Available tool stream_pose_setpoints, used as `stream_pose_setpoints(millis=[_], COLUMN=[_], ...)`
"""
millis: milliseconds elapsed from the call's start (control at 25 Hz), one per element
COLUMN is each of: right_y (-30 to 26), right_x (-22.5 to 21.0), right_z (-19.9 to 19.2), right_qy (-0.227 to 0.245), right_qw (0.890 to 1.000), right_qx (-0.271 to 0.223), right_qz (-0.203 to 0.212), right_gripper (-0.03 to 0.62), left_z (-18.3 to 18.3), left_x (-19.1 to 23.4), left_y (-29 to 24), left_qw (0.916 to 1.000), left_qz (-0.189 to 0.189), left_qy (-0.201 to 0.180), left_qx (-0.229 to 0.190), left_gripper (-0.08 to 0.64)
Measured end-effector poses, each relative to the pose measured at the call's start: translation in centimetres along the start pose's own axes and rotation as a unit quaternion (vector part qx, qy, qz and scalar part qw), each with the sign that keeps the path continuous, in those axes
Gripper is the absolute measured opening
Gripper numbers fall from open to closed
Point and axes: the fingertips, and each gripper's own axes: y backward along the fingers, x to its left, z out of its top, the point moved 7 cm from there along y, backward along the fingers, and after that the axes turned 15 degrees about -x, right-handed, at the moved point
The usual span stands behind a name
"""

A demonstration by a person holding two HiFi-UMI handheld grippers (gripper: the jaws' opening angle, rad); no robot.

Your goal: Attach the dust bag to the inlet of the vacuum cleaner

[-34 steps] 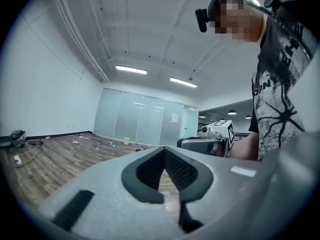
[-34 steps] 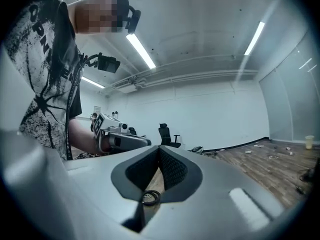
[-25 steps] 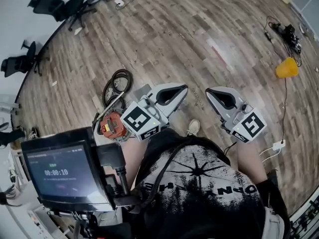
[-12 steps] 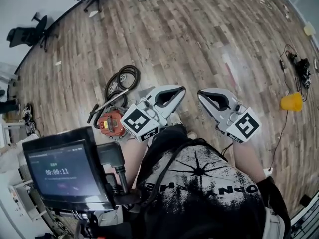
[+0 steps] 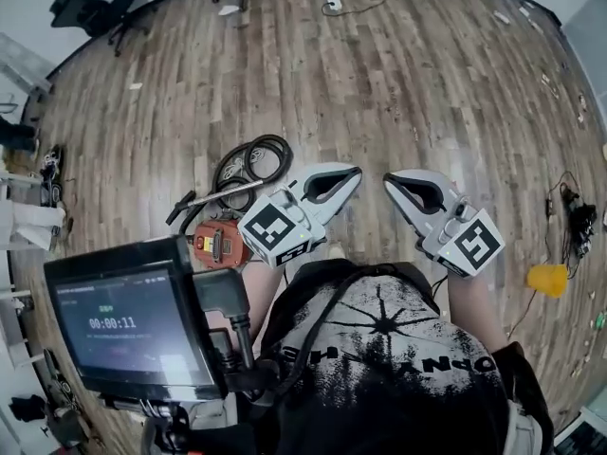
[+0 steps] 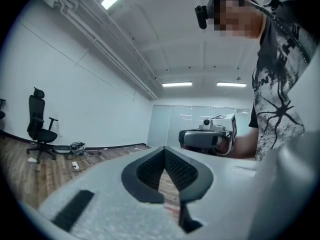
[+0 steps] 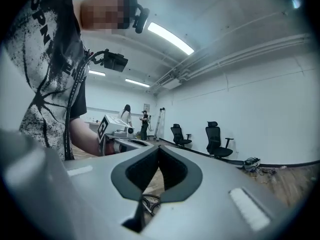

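Round red vacuum cleaner [image 5: 216, 245] sits on the wood-plank floor [image 5: 379, 74]. Coiled black hose [image 5: 251, 159] lies just beyond the vacuum cleaner, with a silver wand [image 5: 223, 193] between them. Left gripper [image 5: 355, 171] is up and right of the vacuum cleaner, level, jaws together, nothing between. Right gripper [image 5: 388, 180] is farther right of the vacuum cleaner, jaws likewise closed and empty.

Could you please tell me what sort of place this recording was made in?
Probably a large, mostly bare office or lab room: it has a wood-plank floor, black office chairs standing at the edge, and strip lights set in the ceiling.
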Motion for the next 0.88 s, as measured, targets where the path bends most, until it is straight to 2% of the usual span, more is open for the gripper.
stream_pose_setpoints(millis=[120, 240, 400, 480, 560, 680, 760, 880], right_y=[-4.4, -8.7, -13.1, -15.5, -18.4, -23.6, -26.5, -29.4], right_x=[-1.0, -2.5, -3.6, -4.1, -4.9, -6.7, -7.6, -7.8], right_z=[-0.3, -1.0, -2.6, -3.6, -4.6, -6.3, -6.9, -6.9], right_qy=[-0.010, -0.018, -0.040, -0.048, -0.062, -0.101, -0.111, -0.120], right_qw=[0.999, 0.995, 0.983, 0.975, 0.960, 0.931, 0.911, 0.879], right_qx=[-0.005, -0.013, -0.032, -0.030, -0.032, -0.042, -0.044, -0.052], right_qz=[0.045, 0.102, 0.174, 0.217, 0.269, 0.349, 0.394, 0.459], right_gripper=[0.008, 0.008, 0.006, 0.008, 0.008, 0.008, 0.008, 0.008], left_z=[1.5, 2.3, 2.1, 2.2, 2.5, 4.0, 5.6, 7.4], left_x=[2.8, 5.9, 8.3, 9.1, 10.0, 12.5, 14.1, 14.3], left_y=[2.1, 4.2, 7.1, 8.6, 10.2, 12.4, 13.0, 13.5], left_qw=[0.9993, 0.9953, 0.9844, 0.9755, 0.9605, 0.9238, 0.9014, 0.8667], left_qz=[0.037, 0.093, 0.172, 0.214, 0.272, 0.374, 0.422, 0.483], left_qy=[-0.010, -0.024, -0.038, -0.048, -0.061, -0.082, -0.098, -0.123], left_qx=[0.002, -0.001, -0.010, -0.008, 0.000, 0.012, 0.003, -0.010], left_gripper=[-0.002, -0.002, -0.002, -0.002, -0.002, -0.002, -0.002, -0.002])
